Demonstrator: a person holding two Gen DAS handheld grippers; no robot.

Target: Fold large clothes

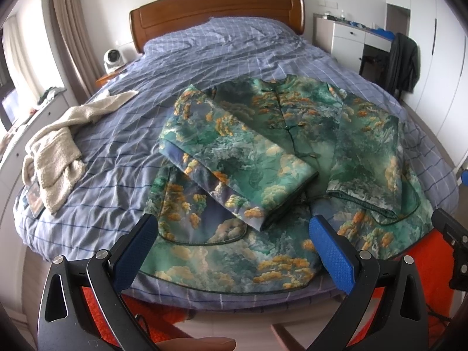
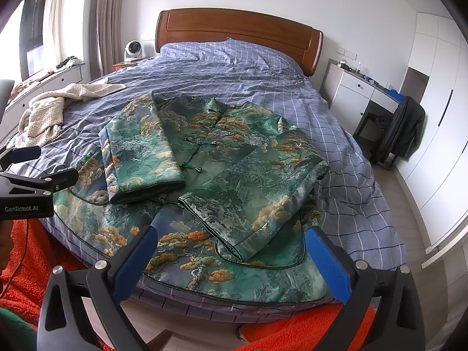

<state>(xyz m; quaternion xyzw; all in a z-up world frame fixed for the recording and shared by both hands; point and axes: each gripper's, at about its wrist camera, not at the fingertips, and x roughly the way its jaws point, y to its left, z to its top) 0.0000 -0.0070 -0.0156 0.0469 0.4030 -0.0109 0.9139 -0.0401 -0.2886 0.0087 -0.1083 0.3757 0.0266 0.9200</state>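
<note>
A green patterned jacket (image 1: 280, 152) (image 2: 222, 169) with orange tree print lies face up on the bed, both sleeves folded in over its front. Its hem (image 1: 228, 275) reaches the bed's near edge. My left gripper (image 1: 234, 231) hovers open above the hem, nothing between its blue pads (image 1: 330, 248). My right gripper (image 2: 231, 242) also stands open just above the hem, below the right sleeve cuff (image 2: 231, 242). The left gripper's body (image 2: 29, 187) shows at the left edge of the right wrist view, and the right gripper (image 1: 450, 234) at the right edge of the left wrist view.
The bed has a blue checked cover (image 1: 234, 46) and a wooden headboard (image 1: 216, 8). A cream fleece garment (image 1: 58, 152) lies at its left side. A white cabinet (image 2: 356, 96) and a chair with a dark coat (image 2: 403, 131) stand right. An orange sleeve (image 2: 32, 263) is near.
</note>
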